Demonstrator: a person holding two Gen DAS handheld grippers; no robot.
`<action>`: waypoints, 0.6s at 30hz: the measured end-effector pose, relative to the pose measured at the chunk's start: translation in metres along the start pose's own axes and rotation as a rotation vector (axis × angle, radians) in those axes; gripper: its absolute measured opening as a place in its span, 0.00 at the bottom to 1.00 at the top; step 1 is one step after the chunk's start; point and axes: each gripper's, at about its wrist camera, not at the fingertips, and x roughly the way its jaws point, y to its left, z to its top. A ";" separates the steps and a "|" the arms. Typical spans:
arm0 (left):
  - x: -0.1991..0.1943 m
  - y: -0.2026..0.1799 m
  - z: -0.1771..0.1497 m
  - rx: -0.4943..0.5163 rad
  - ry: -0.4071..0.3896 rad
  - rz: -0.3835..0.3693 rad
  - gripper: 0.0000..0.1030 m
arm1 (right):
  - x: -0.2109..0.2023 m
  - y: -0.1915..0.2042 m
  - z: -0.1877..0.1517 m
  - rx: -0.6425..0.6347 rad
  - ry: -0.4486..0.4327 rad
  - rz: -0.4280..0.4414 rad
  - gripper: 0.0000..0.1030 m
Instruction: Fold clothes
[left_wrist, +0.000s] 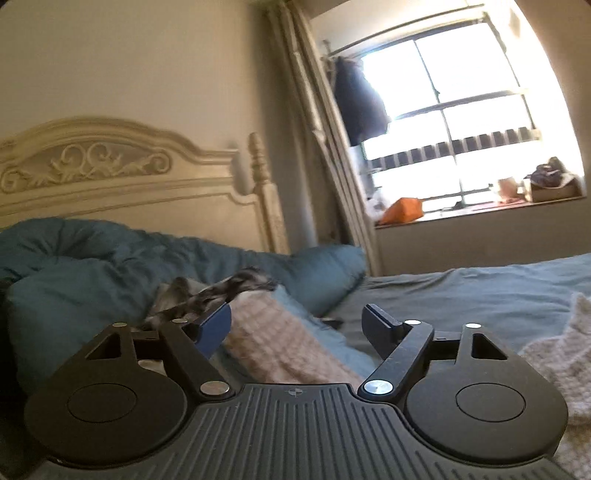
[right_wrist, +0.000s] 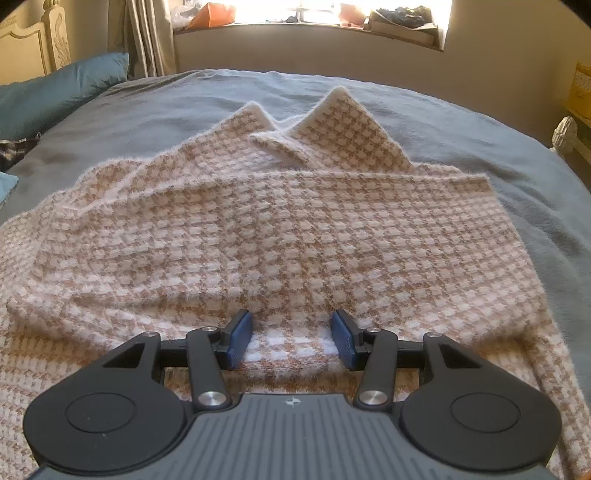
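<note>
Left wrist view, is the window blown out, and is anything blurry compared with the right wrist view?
Left wrist view: the window is overexposed, white glare hiding the outside; headboard and pillows look smeared. Right wrist view: sharp on the checked sweater, with glare only along the top sill; both views bend straight edges.

Left gripper (left_wrist: 295, 325) level, agape; right gripper (right_wrist: 291, 341) angled down, half-spread.

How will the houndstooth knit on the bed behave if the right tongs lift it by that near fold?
The houndstooth knit likely drapes limp: it already lies in soft overlapping folds. Its fuzzy edges suggest decent grip for the right tongs. Layers may slide apart, since nothing pins them.
</note>
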 end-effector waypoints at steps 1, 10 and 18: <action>0.005 0.001 -0.001 -0.006 0.013 0.008 0.71 | 0.000 0.000 0.000 0.000 0.000 -0.001 0.49; 0.035 0.009 -0.013 -0.022 0.128 0.043 0.59 | 0.000 0.000 -0.001 0.000 -0.005 -0.001 0.49; 0.033 0.014 -0.016 -0.026 0.131 0.074 0.60 | 0.000 0.001 -0.001 0.000 -0.010 -0.003 0.49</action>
